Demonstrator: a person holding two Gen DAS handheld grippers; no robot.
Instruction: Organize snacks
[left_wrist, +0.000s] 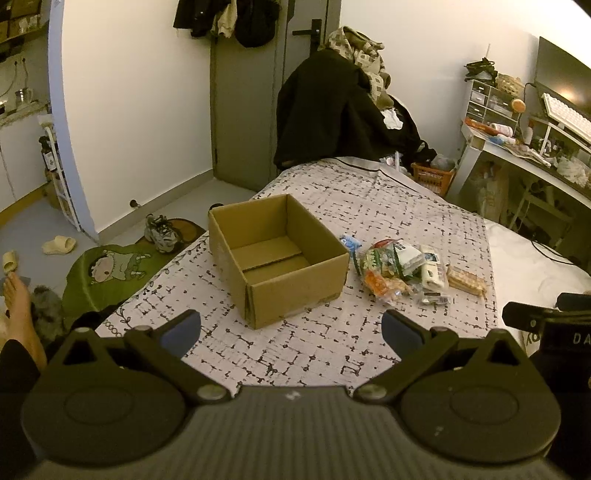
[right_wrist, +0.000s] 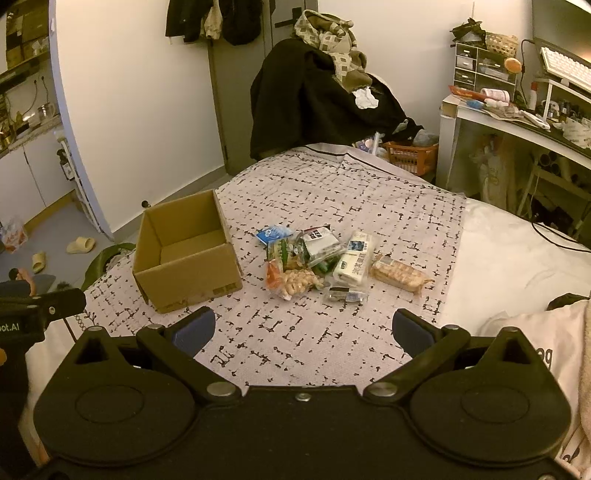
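Task at its outset: cardboard box (left_wrist: 277, 258) apparently empty, snack pile (right_wrist: 325, 262) untouched beside it on the bed (right_wrist: 332, 192); left gripper (left_wrist: 291, 328) and right gripper (right_wrist: 303, 328) hover with jaws released, grasping nothing.

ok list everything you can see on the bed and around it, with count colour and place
cardboard box: one, brown, open and empty, on the bedspread left of the snacks
snack pile: several packets, mixed colours, heaped right of the box
blue packet: one, at the pile's far left edge
biscuit pack: one, tan, at the pile's right end
bedspread: one, white with black marks, covering the bed
black coat: one, heaped beyond the bed
orange basket: one, on the floor by the desk
left gripper: one, black with blue pads, open, empty
right gripper: one, same, open, empty
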